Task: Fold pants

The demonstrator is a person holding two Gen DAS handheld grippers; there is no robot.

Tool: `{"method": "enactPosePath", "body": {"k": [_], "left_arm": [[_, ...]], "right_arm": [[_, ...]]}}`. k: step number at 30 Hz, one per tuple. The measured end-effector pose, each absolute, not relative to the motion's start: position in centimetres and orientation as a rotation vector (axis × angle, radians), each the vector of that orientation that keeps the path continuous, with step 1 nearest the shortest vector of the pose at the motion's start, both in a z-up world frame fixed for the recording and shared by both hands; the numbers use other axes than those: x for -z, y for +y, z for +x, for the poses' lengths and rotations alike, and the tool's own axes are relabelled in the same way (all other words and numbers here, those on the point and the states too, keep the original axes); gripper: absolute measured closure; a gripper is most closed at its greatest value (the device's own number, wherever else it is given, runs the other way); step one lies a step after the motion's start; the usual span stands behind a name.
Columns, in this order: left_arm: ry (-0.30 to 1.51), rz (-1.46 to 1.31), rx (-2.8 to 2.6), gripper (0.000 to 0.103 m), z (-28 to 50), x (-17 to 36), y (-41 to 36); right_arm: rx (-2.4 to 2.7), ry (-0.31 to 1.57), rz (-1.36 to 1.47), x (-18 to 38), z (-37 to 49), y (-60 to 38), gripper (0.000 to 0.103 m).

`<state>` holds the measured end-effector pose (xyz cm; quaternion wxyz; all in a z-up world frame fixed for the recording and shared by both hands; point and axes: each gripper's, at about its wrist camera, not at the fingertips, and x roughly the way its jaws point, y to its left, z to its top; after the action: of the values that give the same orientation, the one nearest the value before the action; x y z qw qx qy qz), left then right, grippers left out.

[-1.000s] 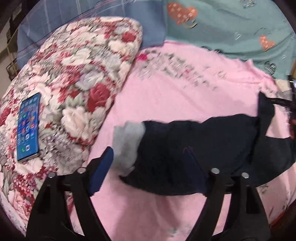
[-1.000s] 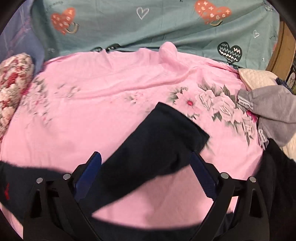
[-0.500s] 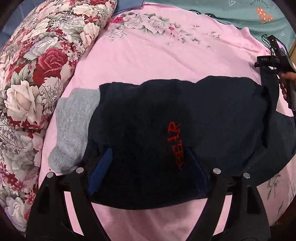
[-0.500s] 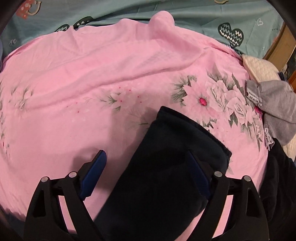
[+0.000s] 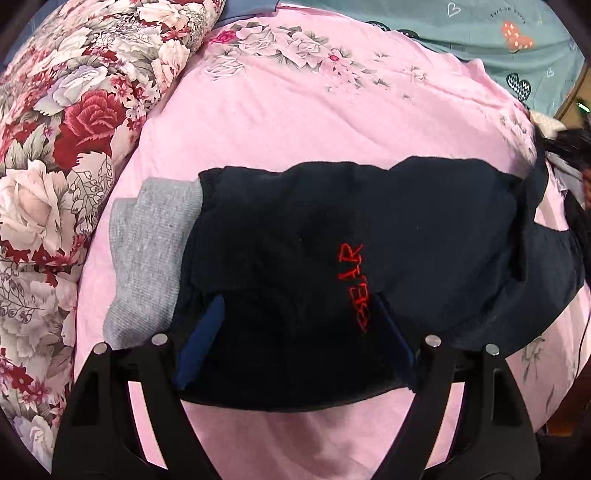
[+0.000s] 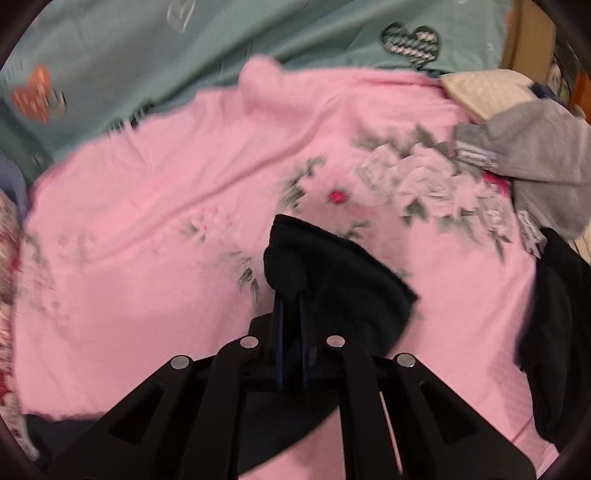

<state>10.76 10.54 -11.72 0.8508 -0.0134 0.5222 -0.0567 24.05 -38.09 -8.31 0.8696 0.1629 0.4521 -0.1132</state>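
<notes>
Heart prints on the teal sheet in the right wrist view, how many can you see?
3: an orange heart at far left, a white outline heart at top, a dark zigzag heart upper right. Others may be hidden.

- In the left wrist view the pants (image 5: 332, 236) lie across the middle of the blanket (image 5: 332, 122), stretching from left to right.
- Their waistband (image 5: 147, 251) sits at the left end, just beside the quilt (image 5: 66, 140), which is heaped along the blanket's left edge.
- The left gripper (image 5: 295, 332) stands over the near edge of the pants, one finger to each side of the lettering (image 5: 354, 284).
- Behind the blanket, at the far side, lies the sheet (image 5: 498, 29).
- In the right wrist view the right gripper (image 6: 290, 314) pinches a pant leg (image 6: 332, 273) above the blanket.
- To the right, at the blanket's edge, lies a garment (image 6: 535, 155), with another cloth (image 6: 554, 325) nearer, below it.
</notes>
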Motion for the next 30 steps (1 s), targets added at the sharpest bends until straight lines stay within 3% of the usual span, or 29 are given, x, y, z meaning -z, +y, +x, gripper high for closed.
{"method": "enactPosePath", "body": {"k": [6, 9, 12, 16, 17, 20, 22, 30], "left_arm": [[1.1, -0.075, 0.148, 0.021, 11.0, 11.6, 11.5], [1.104, -0.046, 0.151, 0.021, 11.2, 11.6, 11.3], [1.107, -0.048, 0.152, 0.021, 11.4, 11.7, 11.4], [1.091, -0.054, 0.133, 0.021, 11.1, 11.5, 11.3], [1.079, -0.06, 0.127, 0.021, 10.7, 11.3, 11.4], [1.063, -0.067, 0.12, 0.021, 10.0, 11.1, 11.6], [1.051, -0.072, 0.115, 0.021, 9.7, 10.7, 11.8], [1.057, -0.045, 0.088, 0.019, 10.0, 10.2, 11.5]], "right_arm": [[0.199, 0.709, 0.46, 2.1, 9.3, -41.3, 0.096], [0.204, 0.703, 0.531, 4.3, 2.4, -42.8, 0.096], [0.224, 0.816, 0.599, 9.5, -0.7, -44.2, 0.095], [0.242, 0.913, 0.634, 14.5, -1.7, -44.8, 0.081], [0.224, 0.891, 0.658, 14.2, -2.0, -44.8, 0.068], [0.233, 0.835, 0.631, 12.4, -2.1, -44.7, 0.044], [0.261, 0.796, 0.607, 11.5, -2.0, -45.1, 0.04], [0.216, 0.825, 0.713, 14.0, 1.2, -49.2, 0.041]]}}
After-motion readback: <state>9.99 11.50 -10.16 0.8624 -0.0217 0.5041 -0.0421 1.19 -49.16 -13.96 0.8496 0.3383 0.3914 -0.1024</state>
